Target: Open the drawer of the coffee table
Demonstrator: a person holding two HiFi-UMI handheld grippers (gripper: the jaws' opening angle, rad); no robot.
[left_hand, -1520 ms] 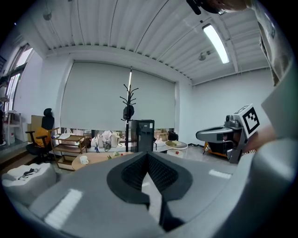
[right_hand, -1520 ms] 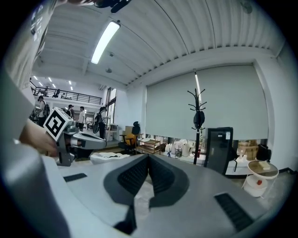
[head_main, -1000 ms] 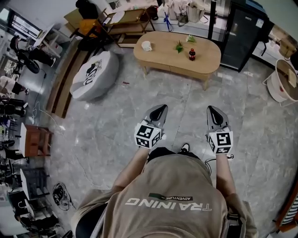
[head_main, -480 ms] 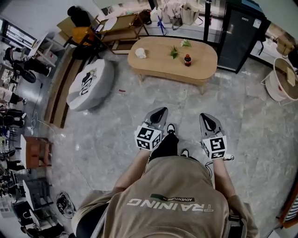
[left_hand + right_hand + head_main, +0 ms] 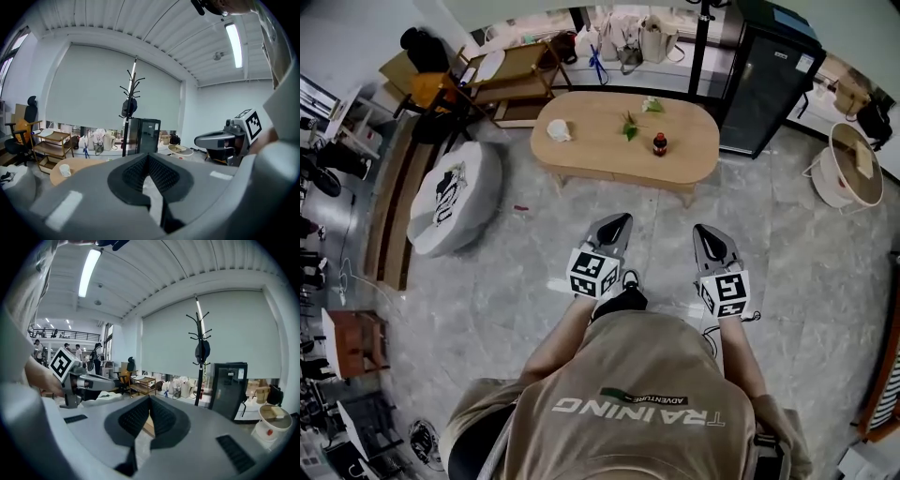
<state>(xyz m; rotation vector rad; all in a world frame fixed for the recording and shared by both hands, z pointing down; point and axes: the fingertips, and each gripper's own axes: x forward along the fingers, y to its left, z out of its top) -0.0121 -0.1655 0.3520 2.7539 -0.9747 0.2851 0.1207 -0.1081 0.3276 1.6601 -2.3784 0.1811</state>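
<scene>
The oval wooden coffee table (image 5: pixel 600 142) stands ahead across the grey floor, its front side (image 5: pixel 619 175) facing me. A white cup (image 5: pixel 559 130), a green sprig (image 5: pixel 630 122) and a dark bottle (image 5: pixel 659 143) sit on top. My left gripper (image 5: pixel 622 219) and right gripper (image 5: pixel 701 229) are held side by side, well short of the table, both shut and empty. In the left gripper view the shut jaw tips (image 5: pixel 147 156) point toward the table (image 5: pixel 70 167), with the right gripper (image 5: pixel 220 139) beside them. The right gripper view shows its shut tips (image 5: pixel 149 398) and the left gripper (image 5: pixel 93 382).
A grey round pouf (image 5: pixel 442 197) lies on the floor to the left. A black cabinet (image 5: pixel 764 80) and a coat rack (image 5: pixel 129 101) stand behind the table. A round white basket (image 5: pixel 848 164) is at the right, a wooden cart (image 5: pixel 511 75) at the back left.
The person has walked forward: the coffee table has come closer and shifted left in the head view. Both grippers travelled with the person and stayed shut.
</scene>
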